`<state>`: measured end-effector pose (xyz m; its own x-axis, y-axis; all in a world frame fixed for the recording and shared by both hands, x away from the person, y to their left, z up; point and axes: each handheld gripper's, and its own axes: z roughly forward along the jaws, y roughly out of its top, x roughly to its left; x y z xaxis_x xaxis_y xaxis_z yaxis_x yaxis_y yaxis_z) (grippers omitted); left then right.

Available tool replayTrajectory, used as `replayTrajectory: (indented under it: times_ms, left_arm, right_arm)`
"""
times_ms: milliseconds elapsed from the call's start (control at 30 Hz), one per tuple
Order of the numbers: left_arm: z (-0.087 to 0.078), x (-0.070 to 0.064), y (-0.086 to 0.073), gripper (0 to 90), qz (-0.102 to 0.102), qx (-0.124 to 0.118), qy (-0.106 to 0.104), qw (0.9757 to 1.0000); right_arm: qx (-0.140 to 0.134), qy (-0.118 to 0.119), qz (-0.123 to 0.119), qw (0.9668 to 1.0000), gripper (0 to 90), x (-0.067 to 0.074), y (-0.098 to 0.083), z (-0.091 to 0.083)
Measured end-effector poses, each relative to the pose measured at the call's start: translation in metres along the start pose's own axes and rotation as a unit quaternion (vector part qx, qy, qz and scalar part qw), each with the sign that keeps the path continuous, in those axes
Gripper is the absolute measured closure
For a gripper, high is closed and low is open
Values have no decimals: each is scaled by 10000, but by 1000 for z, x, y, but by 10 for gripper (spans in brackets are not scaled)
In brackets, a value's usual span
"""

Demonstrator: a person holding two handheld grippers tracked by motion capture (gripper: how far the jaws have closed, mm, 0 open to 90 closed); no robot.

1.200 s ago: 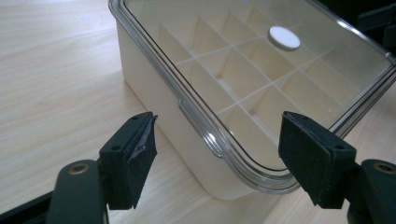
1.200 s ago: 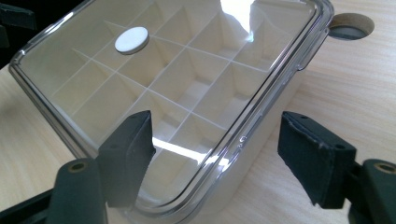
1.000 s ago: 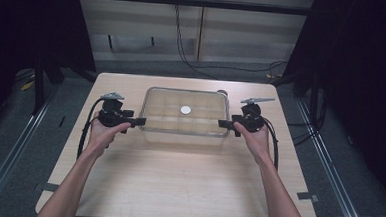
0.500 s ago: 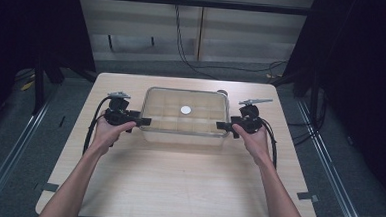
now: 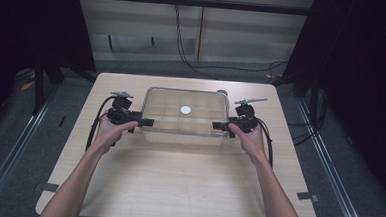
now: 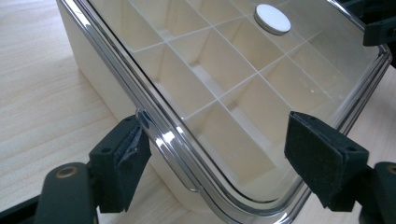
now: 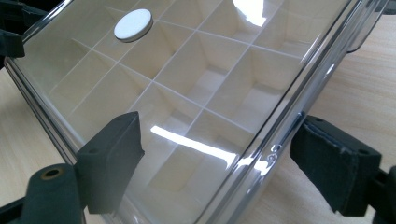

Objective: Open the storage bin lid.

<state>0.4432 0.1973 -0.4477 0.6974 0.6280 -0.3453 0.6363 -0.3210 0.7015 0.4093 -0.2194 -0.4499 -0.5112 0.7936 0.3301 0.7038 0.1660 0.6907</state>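
Both grippers' jaws have just been opening: left gripper (image 5: 147, 121) at nine o'clock, right gripper (image 5: 217, 125) at three, straddle the clear lid (image 5: 185, 113) edges ungripped, box now released on the counter (image 5: 177, 188)

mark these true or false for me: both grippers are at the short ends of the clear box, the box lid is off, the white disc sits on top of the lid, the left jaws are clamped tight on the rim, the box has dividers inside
1. Both grippers are at the short ends of the clear box: true. The left gripper and the right gripper flank it.
2. The lid is off: false. The clear lid lies on the box.
3. The white disc sits on top of the lid: true.
4. The left jaws are clamped tight on the rim: false. They stand wide apart, having just been opening, with the box's corner between them.
5. The box has dividers inside: true. White dividers split it into compartments.
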Motion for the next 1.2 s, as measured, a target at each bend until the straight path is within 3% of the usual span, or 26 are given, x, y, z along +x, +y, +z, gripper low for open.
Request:
replayTrajectory:
  times_ms: [200,500,867,933,1067,1200]
  left_arm:
    - [1,-1,2,216,34,58,45,10000]
    - [-2,-2,1,286,43,-53,72,10000]
    - [0,-1,2,261,-7,-64,65,10000]
    - [-2,-1,2,261,68,-54,175,9998]
    - [-3,2,2,261,45,-66,205,9998]
    - [1,3,2,268,-80,-58,20,9999]
  right_arm:
    - [22,7,34,10000,155,-1,1,1]
    - [77,3,131,9999,144,-1,3,4]
    - [37,33,218,9997,191,-5,3,3]
    - [42,23,221,9997,191,-5,3,3]
    - [46,32,235,9997,190,-5,4,3]
    - [55,15,226,9997,191,-5,4,3]
